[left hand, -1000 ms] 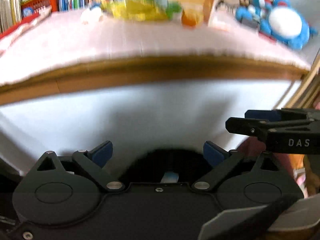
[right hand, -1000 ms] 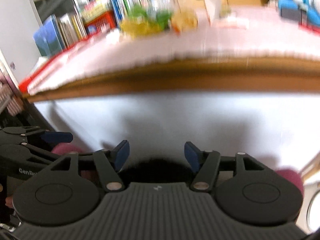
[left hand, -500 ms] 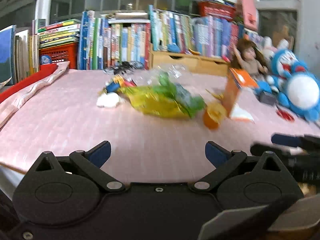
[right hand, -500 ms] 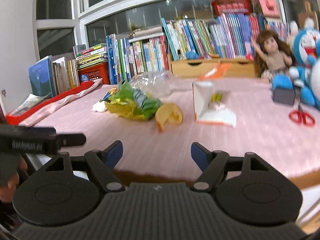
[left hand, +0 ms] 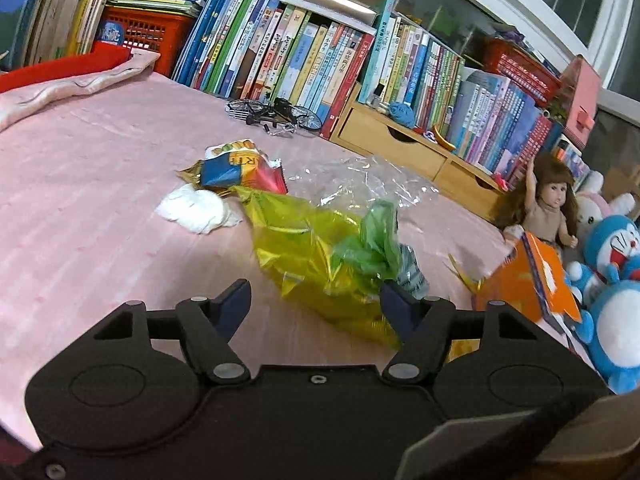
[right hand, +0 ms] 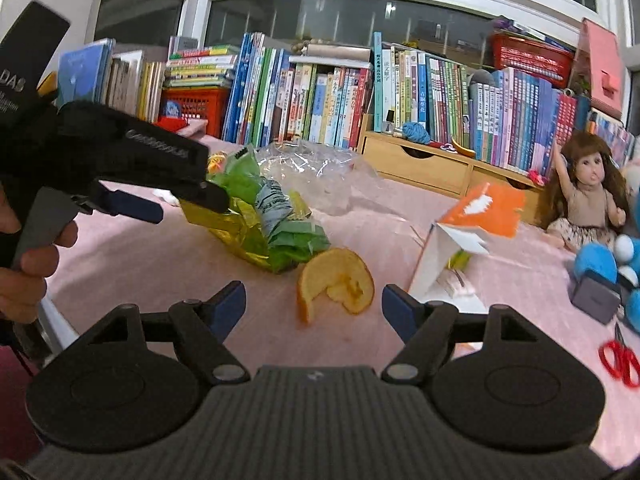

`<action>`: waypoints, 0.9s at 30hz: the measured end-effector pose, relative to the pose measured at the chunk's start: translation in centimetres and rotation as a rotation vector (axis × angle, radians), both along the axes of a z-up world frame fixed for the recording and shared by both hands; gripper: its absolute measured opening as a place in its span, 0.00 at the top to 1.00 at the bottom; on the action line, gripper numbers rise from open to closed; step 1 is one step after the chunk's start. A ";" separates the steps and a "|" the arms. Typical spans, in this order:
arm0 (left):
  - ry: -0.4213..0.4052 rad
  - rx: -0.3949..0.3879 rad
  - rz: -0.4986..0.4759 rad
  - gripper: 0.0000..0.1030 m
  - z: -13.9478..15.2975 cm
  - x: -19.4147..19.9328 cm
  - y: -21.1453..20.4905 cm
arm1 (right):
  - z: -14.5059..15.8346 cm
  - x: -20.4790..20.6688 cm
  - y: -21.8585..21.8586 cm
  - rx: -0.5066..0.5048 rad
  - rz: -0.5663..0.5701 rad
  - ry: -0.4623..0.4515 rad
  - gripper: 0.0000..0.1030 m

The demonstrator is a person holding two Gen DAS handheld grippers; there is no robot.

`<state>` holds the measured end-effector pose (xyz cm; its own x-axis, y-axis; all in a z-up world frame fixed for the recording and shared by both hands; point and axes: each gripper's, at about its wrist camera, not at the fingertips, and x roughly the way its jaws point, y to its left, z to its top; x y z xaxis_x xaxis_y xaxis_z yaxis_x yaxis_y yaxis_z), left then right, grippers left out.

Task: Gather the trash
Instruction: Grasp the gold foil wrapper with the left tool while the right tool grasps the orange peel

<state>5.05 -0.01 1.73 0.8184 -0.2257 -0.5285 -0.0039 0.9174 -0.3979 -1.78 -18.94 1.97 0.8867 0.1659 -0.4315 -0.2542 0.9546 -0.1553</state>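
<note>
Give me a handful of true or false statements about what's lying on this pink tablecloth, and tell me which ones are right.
1. An orange peel lies on the pink tablecloth in front of the right tongs. True.
2. The red scissors lie on top of the yellow-green wrapper. False: they lie far off to the right, near the blue plush toy.
3. A crumpled white tissue lies beside the snack bag. True.
4. The doll lies flat among the trash. False: it sits upright by the books, one arm raised.
5. The right tongs grip the orange carton. False: they are open and empty.
</note>
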 end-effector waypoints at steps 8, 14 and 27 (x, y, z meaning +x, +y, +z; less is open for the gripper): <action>-0.021 0.028 -0.027 0.53 0.0 0.9 -1.1 | -1.2 3.8 -0.1 0.043 -0.029 0.101 0.38; -0.066 0.052 -0.032 0.54 0.4 -2.4 0.1 | -1.6 2.8 -0.8 0.081 -0.044 0.095 0.61; -0.133 0.158 -0.038 0.27 0.8 -7.8 1.1 | -1.2 -0.3 -1.2 0.112 -0.042 0.078 0.62</action>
